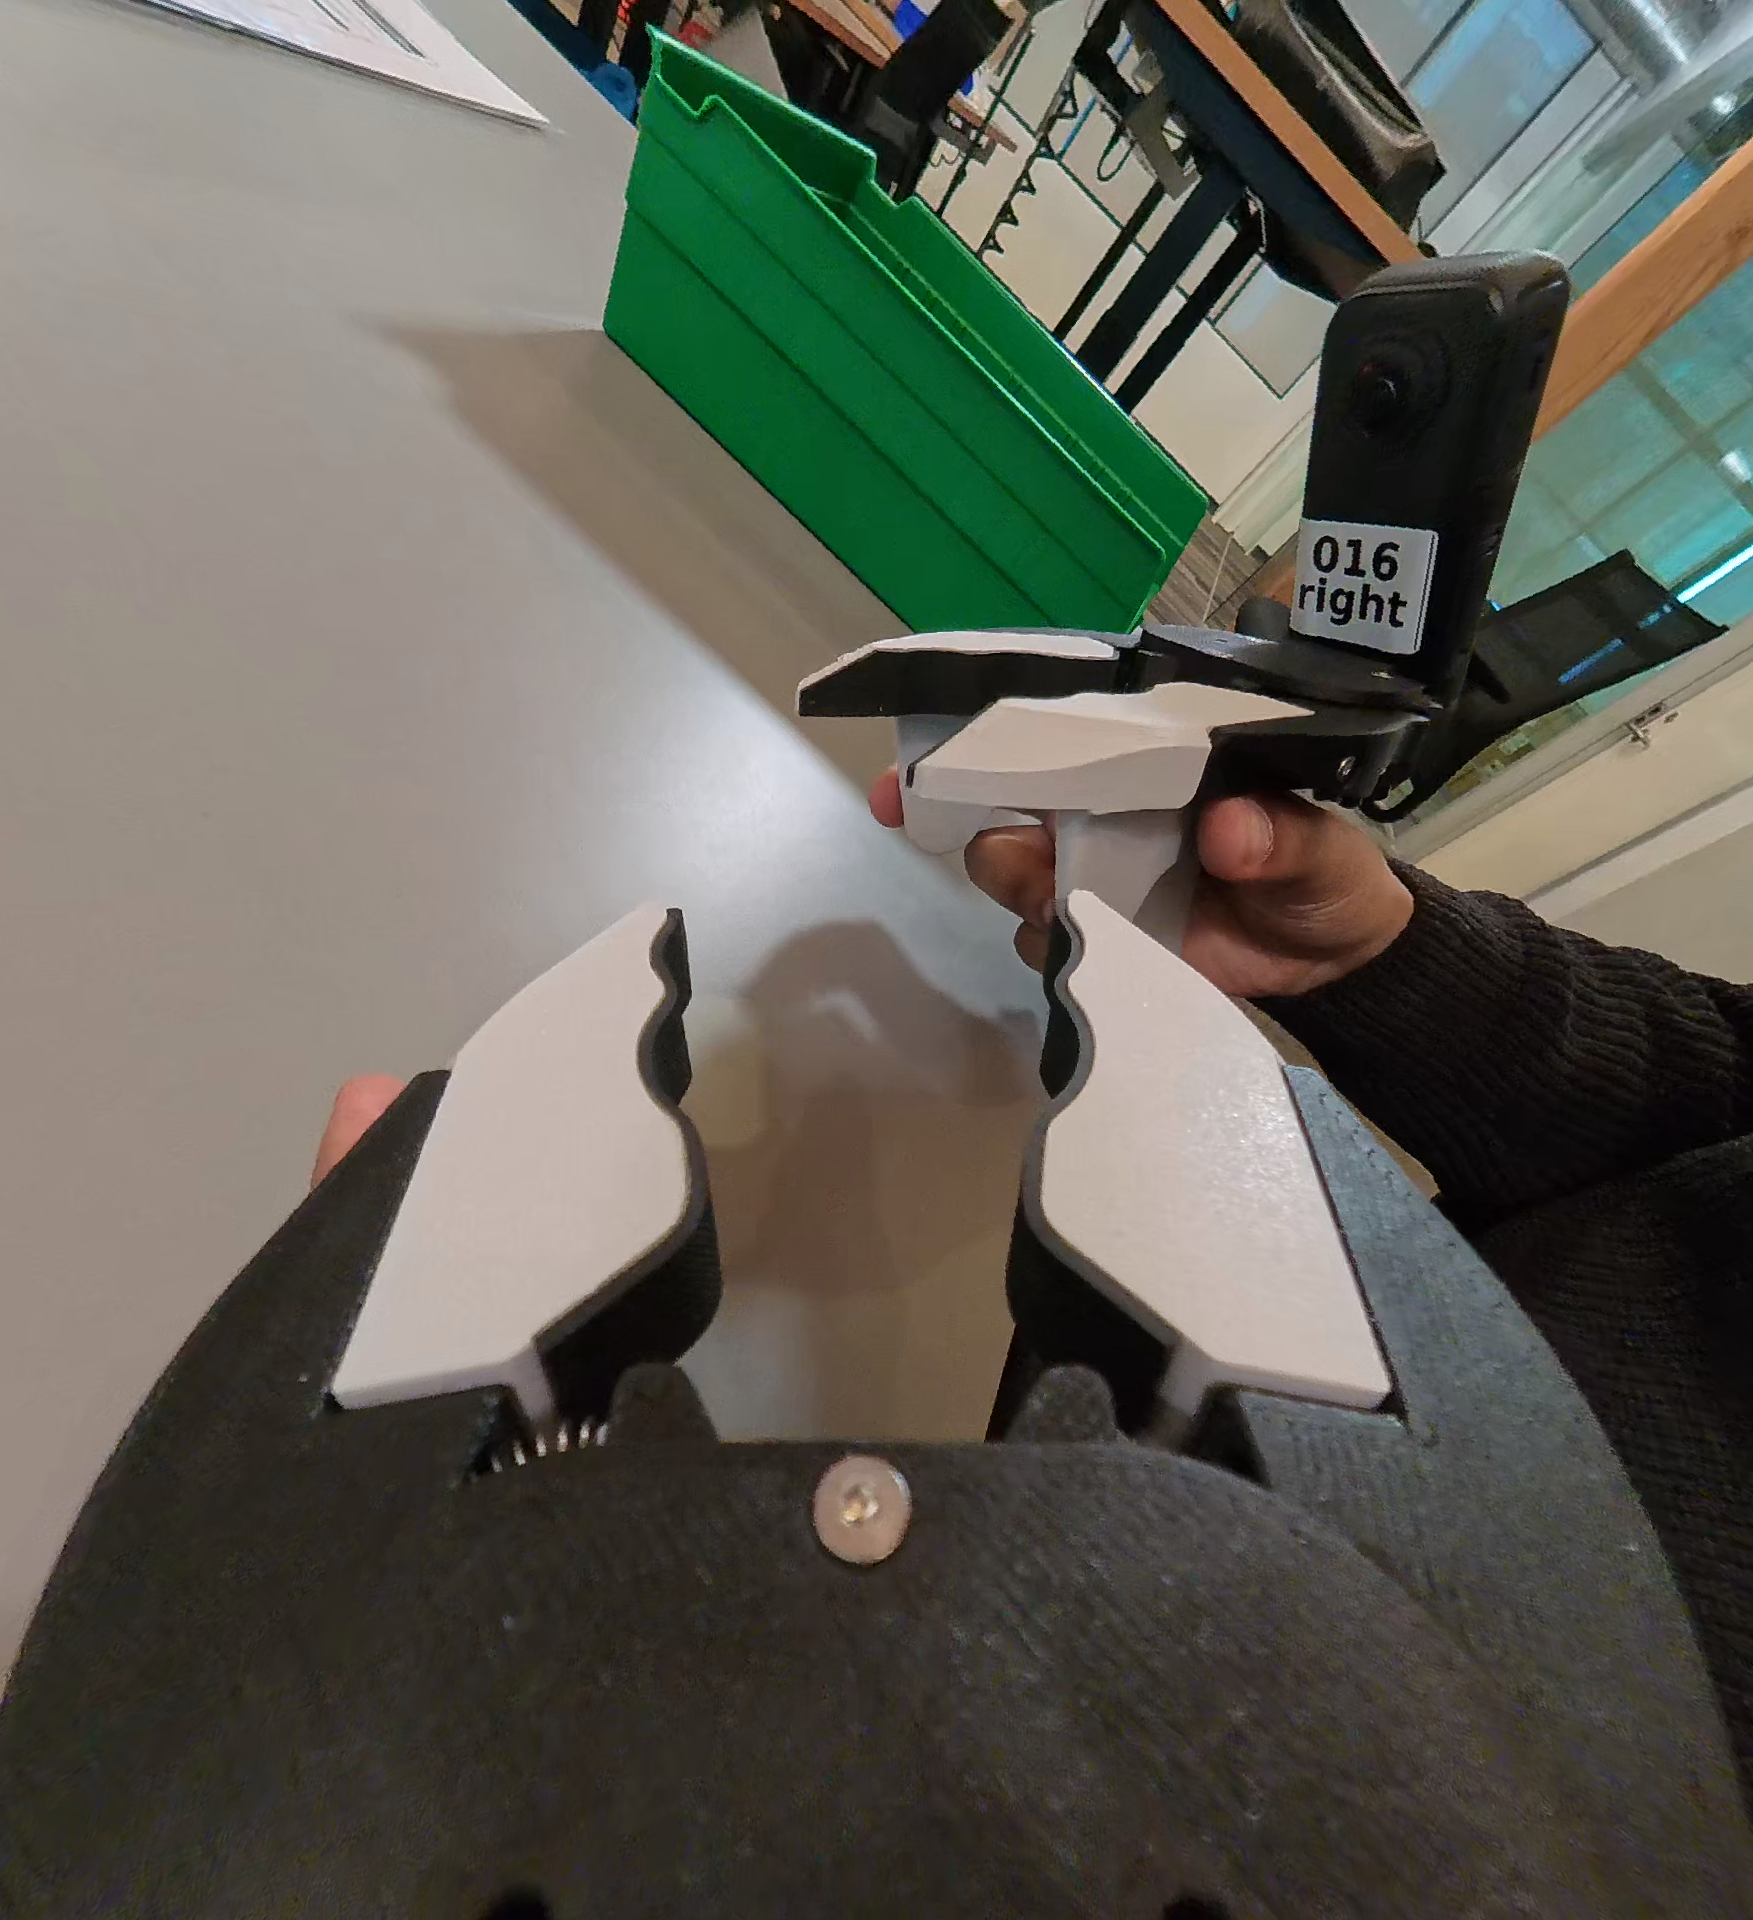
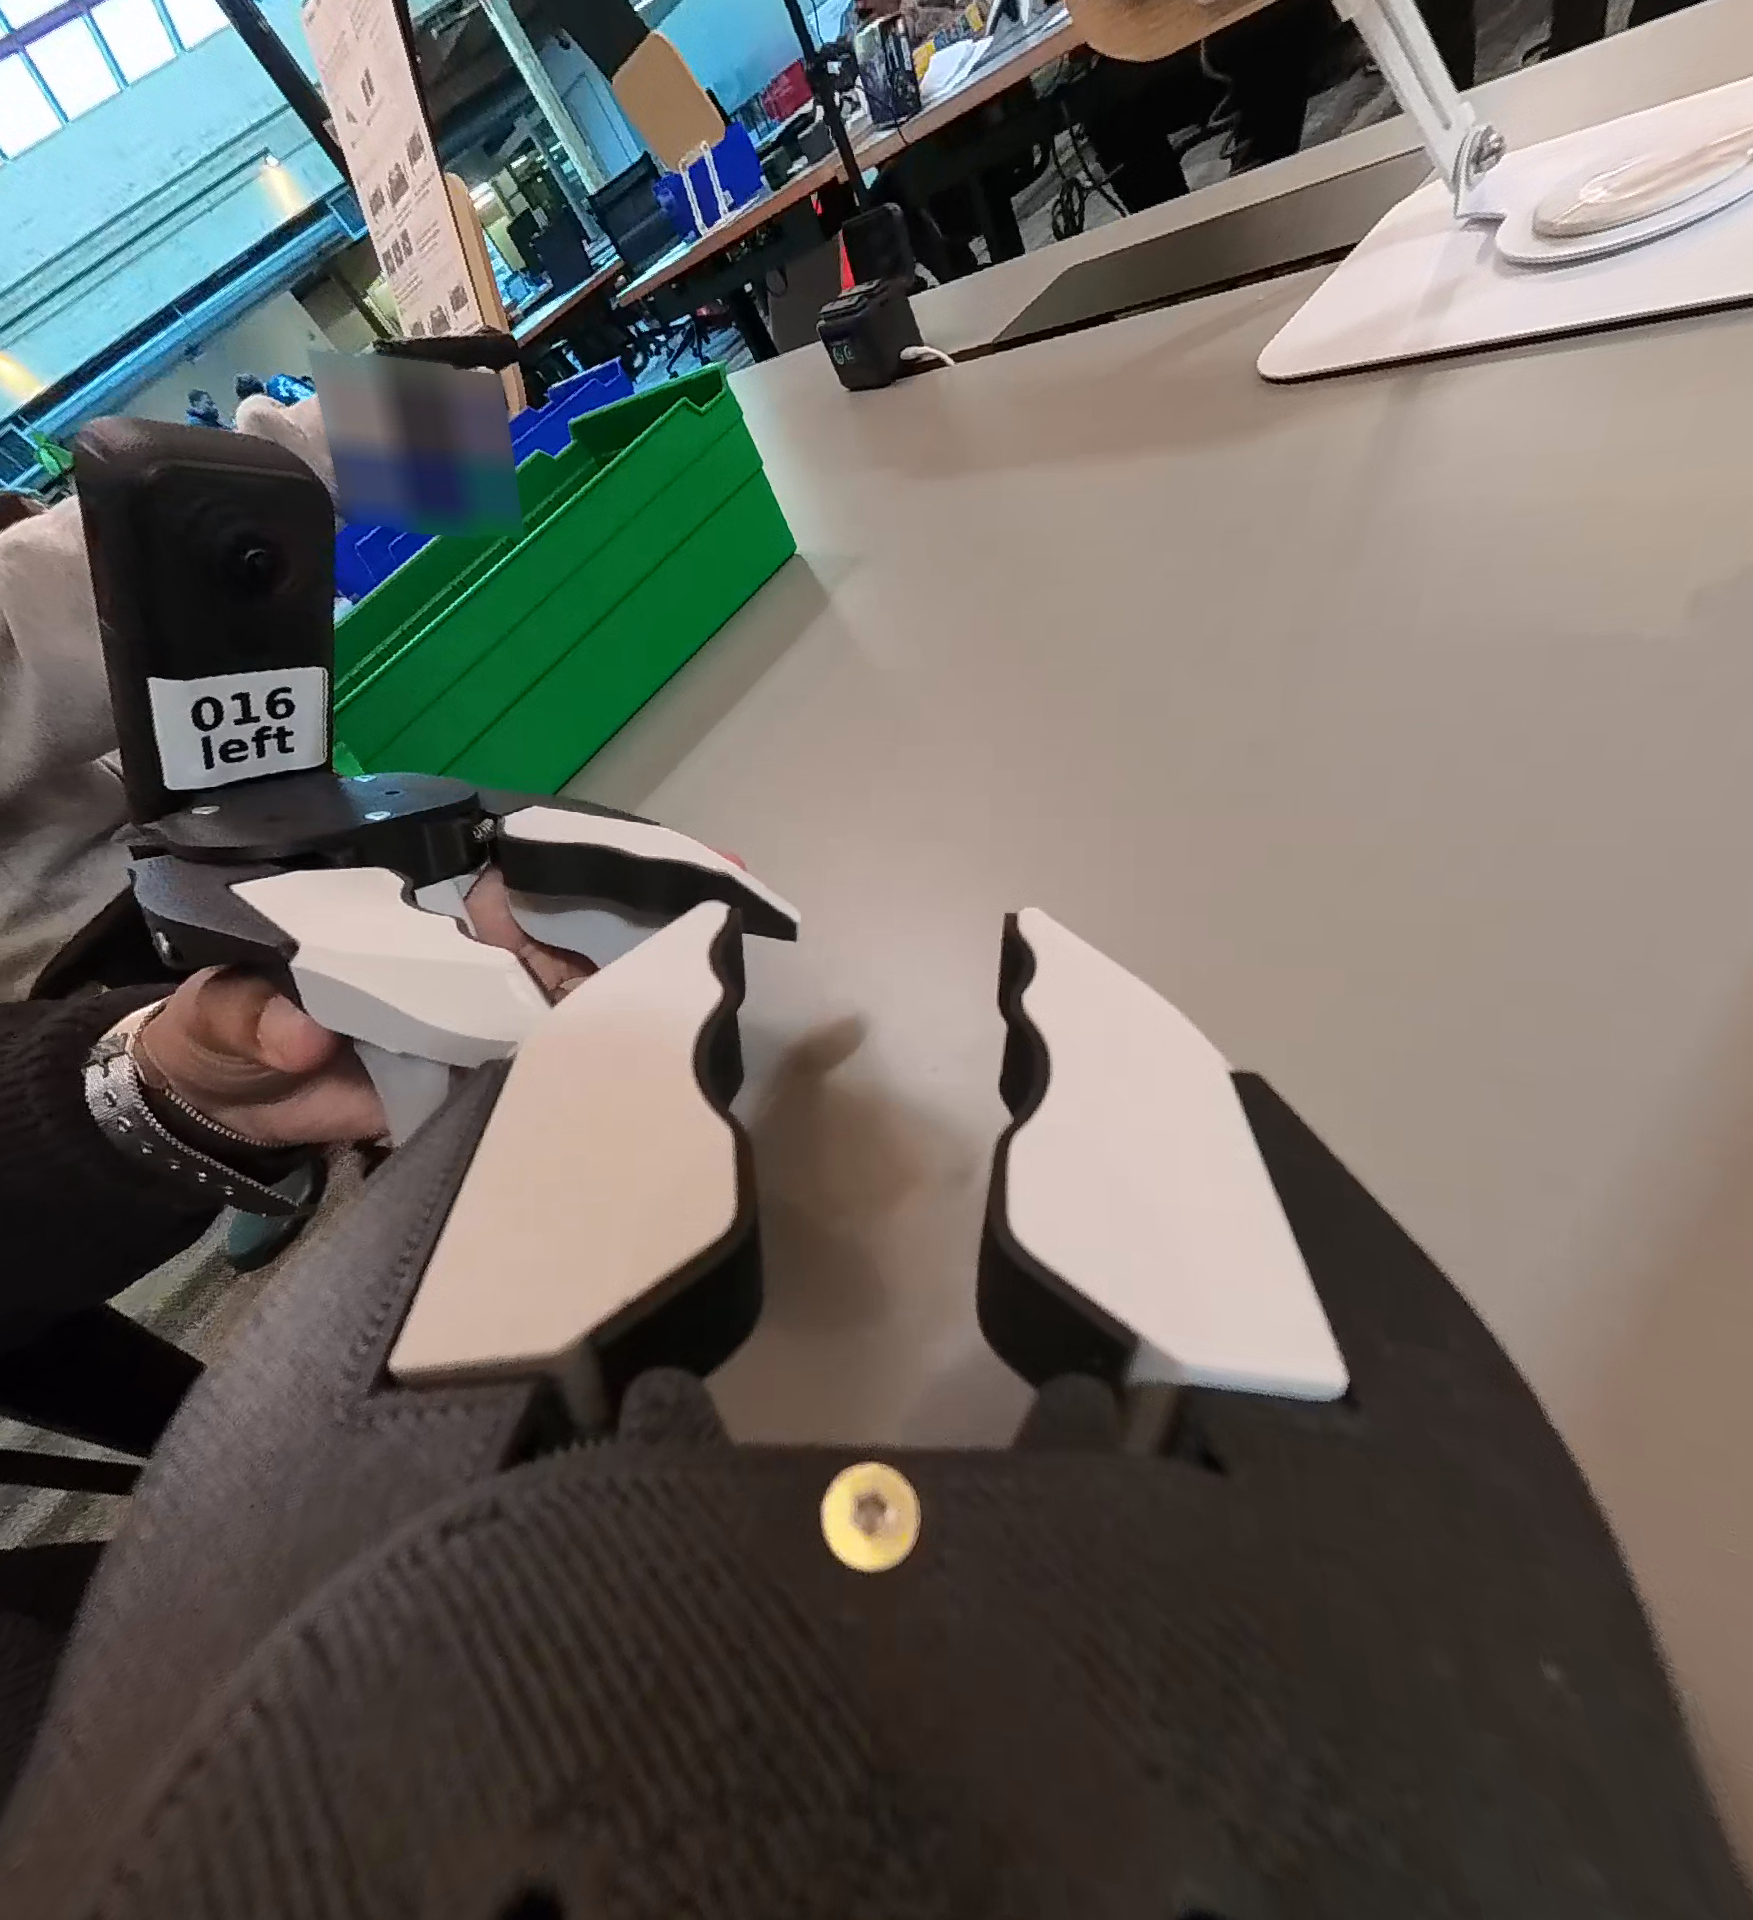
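Observation:
My left gripper [image 1: 872, 920] is open and empty, held low over the grey table [image 1: 280, 675]. My right gripper [image 2: 872, 925] is also open and empty over the same table [image 2: 1267, 779]. Each gripper shows in the other's view, held by a hand in a dark sleeve: the right gripper [image 1: 861, 732] is just ahead and to the right of my left fingertips, and the left gripper [image 2: 633, 935] is close by the left fingertip of my right one. A green plastic bin [image 1: 882, 395] stands beyond both on the table; it also shows in the right wrist view [image 2: 560, 623].
A white flat board [image 2: 1537, 301] with a white stand base lies at the far right of the table. A small black device [image 2: 867, 332] sits at the table's far edge. The table edge runs by the bin; desks and chairs stand beyond it.

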Motion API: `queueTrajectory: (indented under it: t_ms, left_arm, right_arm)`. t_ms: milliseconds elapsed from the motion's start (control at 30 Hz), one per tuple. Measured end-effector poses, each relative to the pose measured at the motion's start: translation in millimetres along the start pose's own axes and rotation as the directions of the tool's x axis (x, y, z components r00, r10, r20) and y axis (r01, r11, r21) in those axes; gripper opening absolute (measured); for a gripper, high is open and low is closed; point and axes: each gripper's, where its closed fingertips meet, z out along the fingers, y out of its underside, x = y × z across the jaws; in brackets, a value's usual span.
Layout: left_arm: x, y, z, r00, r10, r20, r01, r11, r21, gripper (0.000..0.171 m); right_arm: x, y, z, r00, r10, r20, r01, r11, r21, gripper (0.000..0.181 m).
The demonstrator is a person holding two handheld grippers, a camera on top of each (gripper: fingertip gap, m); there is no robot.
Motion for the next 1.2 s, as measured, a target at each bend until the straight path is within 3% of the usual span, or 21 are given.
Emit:
queueTrajectory:
  t_ms: [1200]
  left_arm:
    - [0,4,2,1.000,-0.015,-0.007,0.015,1.000,-0.022,0.067]
  right_arm:
    - [-13,14,5,0.991,0.096,0.088,-0.088,0.992,-0.087,0.054]
